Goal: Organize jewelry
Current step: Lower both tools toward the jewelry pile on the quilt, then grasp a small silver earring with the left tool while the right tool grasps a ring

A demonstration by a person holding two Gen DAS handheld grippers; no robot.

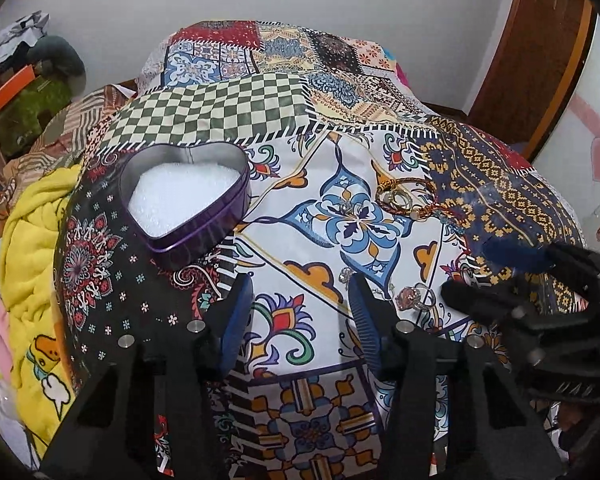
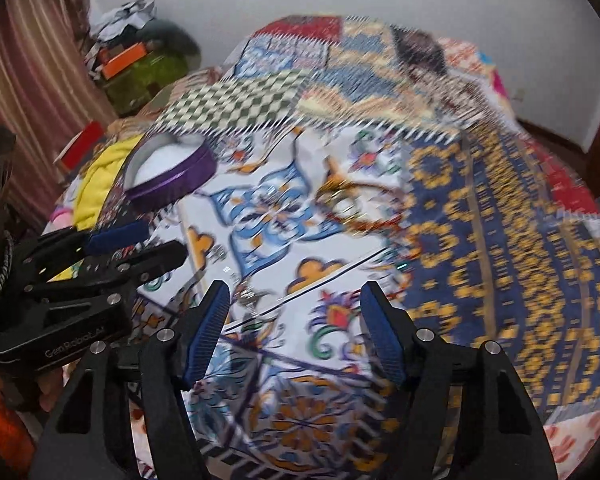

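Note:
A purple heart-shaped tin [image 1: 188,204] lined with white foam stands open on the patterned bedspread, also seen in the blurred right wrist view [image 2: 172,172]. A heap of gold bangles and thread bracelets [image 1: 404,200] [image 2: 348,200] lies to its right. A pink-stone ring [image 1: 410,298] and a small silver piece [image 1: 346,274] lie just beyond my left gripper's right finger. My left gripper [image 1: 300,288] [image 2: 160,242] hangs open over bare cloth. My right gripper [image 2: 296,296] [image 1: 480,272] is open too, with a silver piece [image 2: 252,300] by its left finger, not gripped.
The bedspread [image 1: 284,92] covers a bed that runs back to a white wall. A yellow blanket [image 1: 32,240] is bunched at the left edge. Cluttered boxes [image 1: 28,92] stand in the far left corner, and a wooden door frame [image 1: 540,60] rises at the right.

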